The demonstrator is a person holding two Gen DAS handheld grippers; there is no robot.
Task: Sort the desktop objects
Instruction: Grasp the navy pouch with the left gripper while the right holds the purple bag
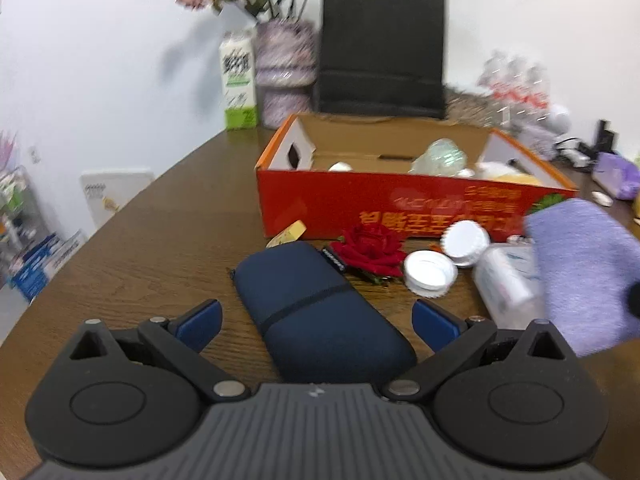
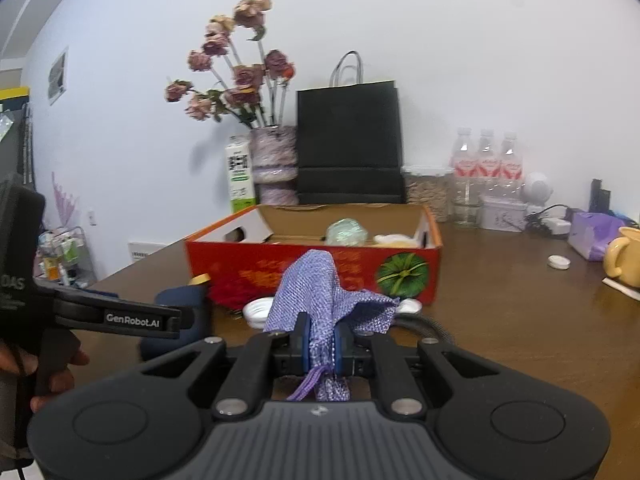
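My right gripper (image 2: 322, 338) is shut on a purple mesh cloth (image 2: 320, 292), which hangs lifted above the table in front of the red cardboard box (image 2: 304, 266). The same purple cloth (image 1: 580, 268) shows at the right of the left wrist view. My left gripper (image 1: 316, 322) stands open over a dark blue zipped case (image 1: 316, 308), its blue pads on either side, not touching it. Beyond the case lie a red fabric rose (image 1: 370, 248), two white lids (image 1: 430, 274), and a white bottle on its side (image 1: 506, 284). The open box (image 1: 400, 208) holds a greenish wrapped item and pale objects.
Behind the box stand a black paper bag (image 2: 348, 140), a vase of dried flowers (image 2: 274, 164), a milk carton (image 2: 240, 176), water bottles (image 2: 486, 168) and a jar. At right are a yellow mug (image 2: 624, 256), a purple tissue pack (image 2: 592, 234) and a small white cap (image 2: 559, 262).
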